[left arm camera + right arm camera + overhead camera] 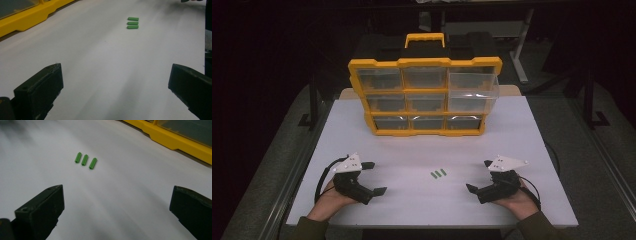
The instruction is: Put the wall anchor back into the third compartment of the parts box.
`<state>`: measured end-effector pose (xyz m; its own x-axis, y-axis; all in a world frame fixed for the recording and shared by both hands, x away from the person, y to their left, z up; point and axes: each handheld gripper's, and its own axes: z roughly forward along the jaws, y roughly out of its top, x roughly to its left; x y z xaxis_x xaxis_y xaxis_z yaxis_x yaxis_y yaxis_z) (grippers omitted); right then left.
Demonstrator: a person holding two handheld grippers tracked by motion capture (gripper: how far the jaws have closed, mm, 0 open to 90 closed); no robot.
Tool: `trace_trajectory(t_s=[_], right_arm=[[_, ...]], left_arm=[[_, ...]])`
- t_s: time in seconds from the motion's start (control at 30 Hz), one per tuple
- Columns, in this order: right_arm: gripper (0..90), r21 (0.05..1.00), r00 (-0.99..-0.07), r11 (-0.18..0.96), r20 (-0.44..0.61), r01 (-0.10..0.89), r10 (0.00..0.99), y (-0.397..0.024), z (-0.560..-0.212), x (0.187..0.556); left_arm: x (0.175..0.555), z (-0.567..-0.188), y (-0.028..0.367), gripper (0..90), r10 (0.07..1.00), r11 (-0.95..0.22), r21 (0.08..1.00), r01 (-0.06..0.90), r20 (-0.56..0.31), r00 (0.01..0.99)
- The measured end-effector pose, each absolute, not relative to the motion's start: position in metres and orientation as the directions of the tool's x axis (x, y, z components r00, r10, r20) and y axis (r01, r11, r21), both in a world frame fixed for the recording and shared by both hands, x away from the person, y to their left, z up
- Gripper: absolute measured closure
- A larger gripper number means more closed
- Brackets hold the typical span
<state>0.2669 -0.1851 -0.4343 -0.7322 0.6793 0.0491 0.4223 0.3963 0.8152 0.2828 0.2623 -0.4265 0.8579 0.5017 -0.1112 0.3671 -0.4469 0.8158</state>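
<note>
Three small green pegs lie side by side on the white table, midway between my two grippers. They show up ahead in the left gripper view, green pegs, and in the right gripper view, green pegs. My left gripper rests at the front left, jaws wide open and empty, left gripper. My right gripper rests at the front right, also open and empty, right gripper. A yellow organizer case with clear drawers stands upright at the back, its top right drawer pulled out.
The case's yellow base edges the left gripper view, and the same yellow base runs along the upper right of the right gripper view. Table edges lie close behind both hands. Dark floor and a desk frame surround the table.
</note>
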Motion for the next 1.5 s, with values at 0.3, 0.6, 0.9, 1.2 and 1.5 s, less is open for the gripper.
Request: trace_trajectory(t_s=[0.3,0.6,0.9,1.2,1.5], right_arm=[[0.0,0.810,-0.736,0.405,0.047,0.424,0.675,-0.184,-0.433,0.269],[0.0,0.810,-0.743,0.415,0.038,0.415,0.668,-0.179,-0.427,0.275],[0.0,0.801,-0.751,0.428,0.040,0.418,0.659,-0.169,-0.423,0.284],[0.0,0.797,-0.758,0.434,0.044,0.419,0.651,-0.160,-0.418,0.295],[0.0,0.789,-0.767,0.448,0.045,0.421,0.640,-0.150,-0.414,0.307]], left_arm=[[0.283,-0.426,0.262,0.0,0.512,-0.430,0.819,0.380,-0.125,0.850],[0.284,-0.429,0.261,0.0,0.500,-0.444,0.809,0.385,-0.132,0.856],[0.285,-0.429,0.260,0.0,0.497,-0.447,0.804,0.391,-0.140,0.856],[0.284,-0.429,0.260,0.0,0.501,-0.442,0.805,0.395,-0.143,0.853],[0.284,-0.430,0.259,0.0,0.502,-0.430,0.811,0.397,-0.150,0.852]])
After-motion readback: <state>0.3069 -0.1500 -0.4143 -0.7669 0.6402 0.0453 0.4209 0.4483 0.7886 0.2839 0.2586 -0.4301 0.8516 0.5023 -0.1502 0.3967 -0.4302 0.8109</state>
